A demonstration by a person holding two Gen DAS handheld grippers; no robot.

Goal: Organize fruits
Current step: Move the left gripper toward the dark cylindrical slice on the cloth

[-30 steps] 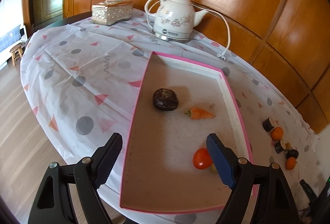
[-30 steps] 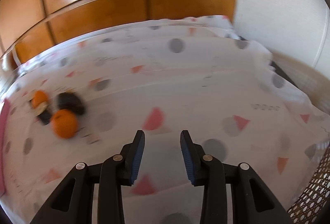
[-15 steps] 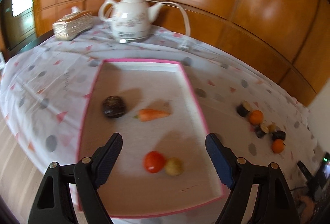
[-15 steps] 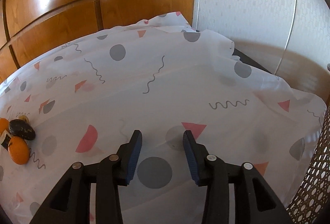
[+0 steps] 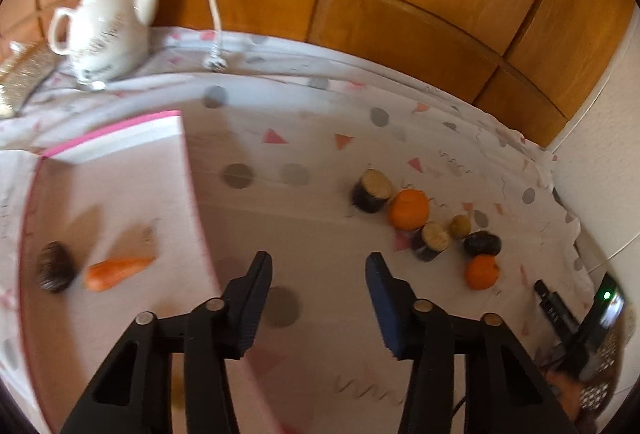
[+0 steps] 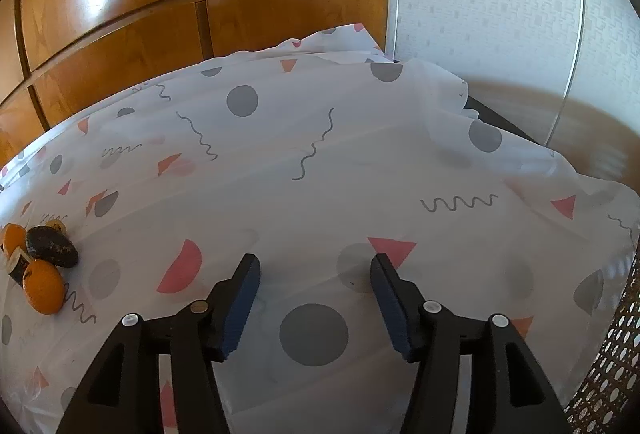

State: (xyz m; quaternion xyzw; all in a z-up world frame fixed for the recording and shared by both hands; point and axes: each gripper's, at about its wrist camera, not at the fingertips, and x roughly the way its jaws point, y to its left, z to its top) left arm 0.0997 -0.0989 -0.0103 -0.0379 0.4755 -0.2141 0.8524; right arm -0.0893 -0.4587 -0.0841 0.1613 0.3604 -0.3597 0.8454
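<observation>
The left claw (image 5: 318,266) stands with its jaws apart and nothing between them; they have just been closing in, likely to suit a small fruit. It hangs over bare patterned cloth on the table (image 5: 320,226), just past the right-hand rim of the shallow pink-edged tray (image 5: 188,170), pointed toward the loose pile near the table's right edge. That pile holds a round orange fruit (image 5: 409,209), a second smaller orange (image 5: 482,271), two dark stubby cylinders with pale cut tops (image 5: 372,190) (image 5: 433,240), a small yellowish fruit (image 5: 461,226) and a dark oval fruit (image 5: 482,243), all close together and some touching. They lie outside the tray, so I judge them still to be sorted. Inside the tray an orange carrot-shaped piece (image 5: 118,271) lies beside a dark brown ridged lump (image 5: 55,266), apparently already put away. A white teapot-shaped kettle (image 5: 105,34) stands at the far edge, clear of the work. The right claw (image 6: 314,276) is also empty, its jaws apart and just been opening, over plain cloth toward the table's right end; the nearest orange fruit (image 6: 43,286) and a dark speckled fruit (image 6: 51,245) sit well off to its left, so it seems to be waiting.
</observation>
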